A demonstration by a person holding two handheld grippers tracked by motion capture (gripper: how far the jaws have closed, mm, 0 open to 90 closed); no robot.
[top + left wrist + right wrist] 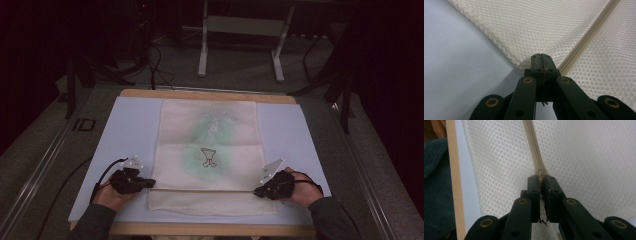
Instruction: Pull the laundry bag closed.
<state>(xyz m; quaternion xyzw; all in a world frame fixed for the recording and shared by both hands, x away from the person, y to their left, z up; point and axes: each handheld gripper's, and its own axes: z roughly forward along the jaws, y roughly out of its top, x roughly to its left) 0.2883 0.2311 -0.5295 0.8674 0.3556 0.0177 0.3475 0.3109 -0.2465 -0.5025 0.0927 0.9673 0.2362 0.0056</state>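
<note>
A cream mesh cloth [207, 127] with a faint green print and a small black drawing lies flat on the pale blue mat [127, 130]. A hemmed edge [205, 190] runs across it near the front. My left gripper [150, 183] is shut on the left end of that edge; in the left gripper view the jaws [541, 58] meet on the cloth's corner [525, 64]. My right gripper [257, 191] is shut on the right end, and in the right gripper view the jaws [540, 179] pinch the hem [534, 152]. More cloth [210, 204] lies in front of the edge.
The mat sits on a wooden table whose rim [210, 229] shows at the front. A sleeve [436, 182] is at the left of the right gripper view. Beyond the table stand a white frame [240, 30] and cables [155, 65] on a dark floor.
</note>
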